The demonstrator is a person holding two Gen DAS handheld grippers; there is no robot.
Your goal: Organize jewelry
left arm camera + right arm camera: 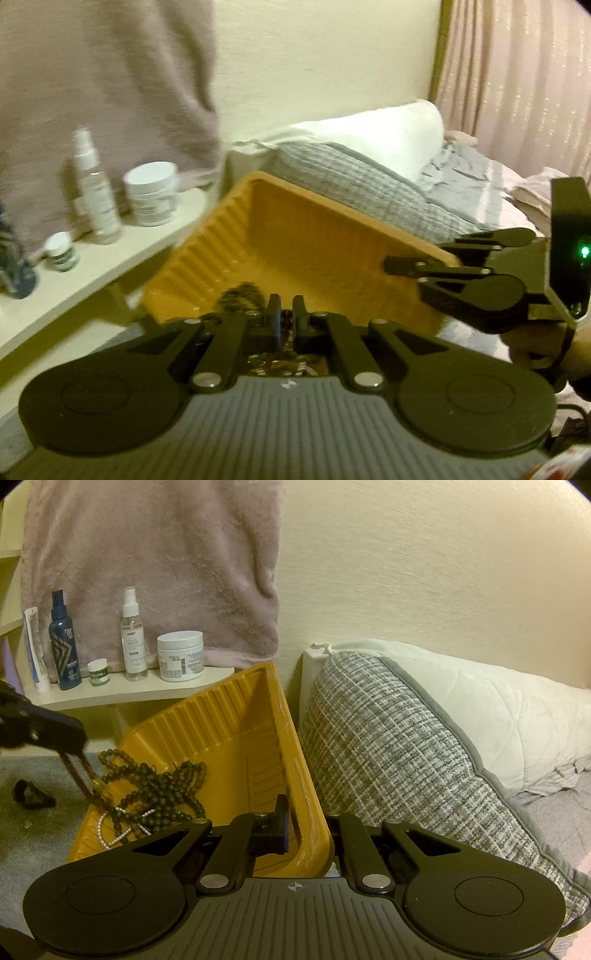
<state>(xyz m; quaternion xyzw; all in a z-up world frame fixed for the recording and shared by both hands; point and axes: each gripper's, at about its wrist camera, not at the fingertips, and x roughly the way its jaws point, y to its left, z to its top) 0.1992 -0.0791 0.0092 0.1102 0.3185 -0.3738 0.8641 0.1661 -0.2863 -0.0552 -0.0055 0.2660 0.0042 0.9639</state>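
Beads lie heaped in the low corner of the tilted yellow tray, with a pearl strand beside them. The left gripper pinches a reddish-brown bead string that hangs down to the tray. The right gripper clamps the tray's rim.

The ribbed tray looks like glossy yellow plastic, the beads perhaps matt wood, the pillow coarse woven cloth.
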